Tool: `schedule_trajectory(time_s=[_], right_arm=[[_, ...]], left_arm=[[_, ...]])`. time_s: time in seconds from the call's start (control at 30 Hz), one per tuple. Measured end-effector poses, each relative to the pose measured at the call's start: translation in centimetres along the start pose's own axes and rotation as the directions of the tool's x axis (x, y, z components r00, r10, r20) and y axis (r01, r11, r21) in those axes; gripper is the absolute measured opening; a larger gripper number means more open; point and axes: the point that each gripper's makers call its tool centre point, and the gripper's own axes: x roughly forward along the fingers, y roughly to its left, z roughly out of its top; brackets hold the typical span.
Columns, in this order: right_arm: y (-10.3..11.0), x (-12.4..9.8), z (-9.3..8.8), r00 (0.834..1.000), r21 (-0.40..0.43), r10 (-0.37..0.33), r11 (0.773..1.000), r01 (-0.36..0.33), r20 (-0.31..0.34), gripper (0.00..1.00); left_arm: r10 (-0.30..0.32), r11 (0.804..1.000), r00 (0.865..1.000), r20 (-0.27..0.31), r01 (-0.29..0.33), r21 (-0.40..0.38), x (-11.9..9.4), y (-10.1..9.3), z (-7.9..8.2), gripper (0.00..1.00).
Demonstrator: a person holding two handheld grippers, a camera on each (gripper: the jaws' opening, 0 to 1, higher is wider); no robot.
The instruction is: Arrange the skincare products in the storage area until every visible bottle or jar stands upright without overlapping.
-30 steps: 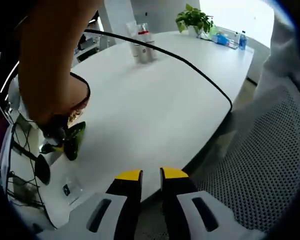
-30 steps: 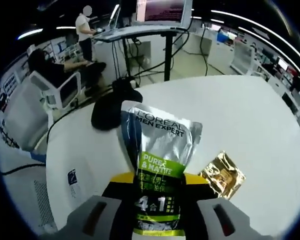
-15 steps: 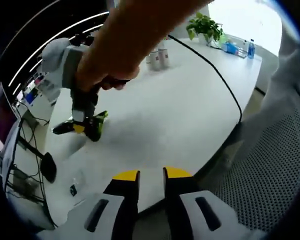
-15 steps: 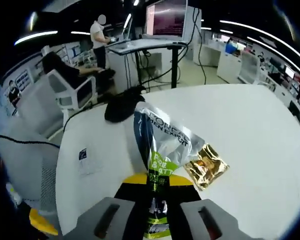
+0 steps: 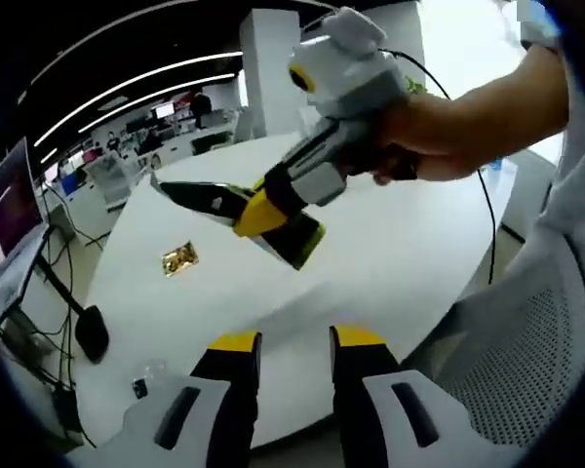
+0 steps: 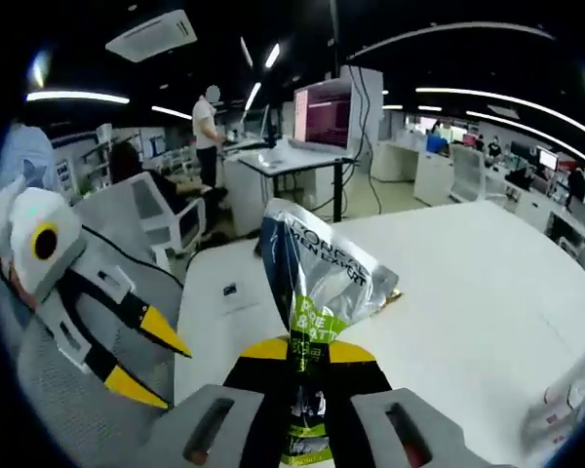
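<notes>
My right gripper (image 6: 302,356) is shut on a silver and green L'Oreal sachet (image 6: 317,283), which stands up from its jaws, lifted clear of the white round table (image 6: 487,283). In the left gripper view a hand holds that right gripper (image 5: 263,219) in the air, with the sachet (image 5: 200,195) seen edge-on and pointing left. A small gold sachet (image 5: 179,259) lies flat on the table (image 5: 390,263); its edge peeks out behind the silver one as the gold sachet (image 6: 388,295). My left gripper (image 5: 292,341) is open near the table's edge, with nothing between its jaws; it appears as the left gripper (image 6: 148,359) too.
A black object (image 5: 91,333) and a small card (image 5: 141,385) lie near the table's left edge. A mesh chair (image 5: 526,380) is at my right. Beyond the table are a desk with a monitor (image 6: 322,112), a standing person (image 6: 210,127) and a white chair (image 6: 146,214).
The right gripper has risen from the table with the silver sachet and now hangs in front of my left gripper. The gold sachet stayed on the table. My left jaws stand slightly wider.
</notes>
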Motion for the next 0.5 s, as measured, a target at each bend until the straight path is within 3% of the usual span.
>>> schedule_trajectory(time_s=[0.13,0.2,0.23,0.33,0.5], right_arm=[[1.1,-1.7,-1.2,1.000,-0.014,-0.003,1.000,0.003,-0.003,0.03],[2.5,-2.1,-1.5,0.999,-0.030,0.037,0.999,-0.037,0.014,0.04],[2.9,-2.3,-1.7,0.999,-0.032,0.038,0.999,-0.038,0.014,0.04],[4.8,-2.5,-2.0,0.997,-0.056,0.075,0.996,-0.074,0.024,0.04],[7.4,-2.4,-1.3,0.991,-0.091,0.126,0.989,-0.121,0.051,0.04]], left_arm=[[-0.030,0.990,0.998,0.057,0.037,-0.136,-0.2,0.1,1.2,0.34],[-0.055,0.968,0.994,0.092,0.075,-0.238,-0.4,0.2,1.9,0.37],[-0.073,0.948,0.989,0.127,0.108,-0.300,-0.6,0.2,2.6,0.37],[-0.095,0.902,0.975,0.203,0.171,-0.396,-1.2,0.4,4.0,0.40],[-0.128,0.877,0.960,0.250,0.227,-0.424,-1.8,0.2,4.8,0.41]])
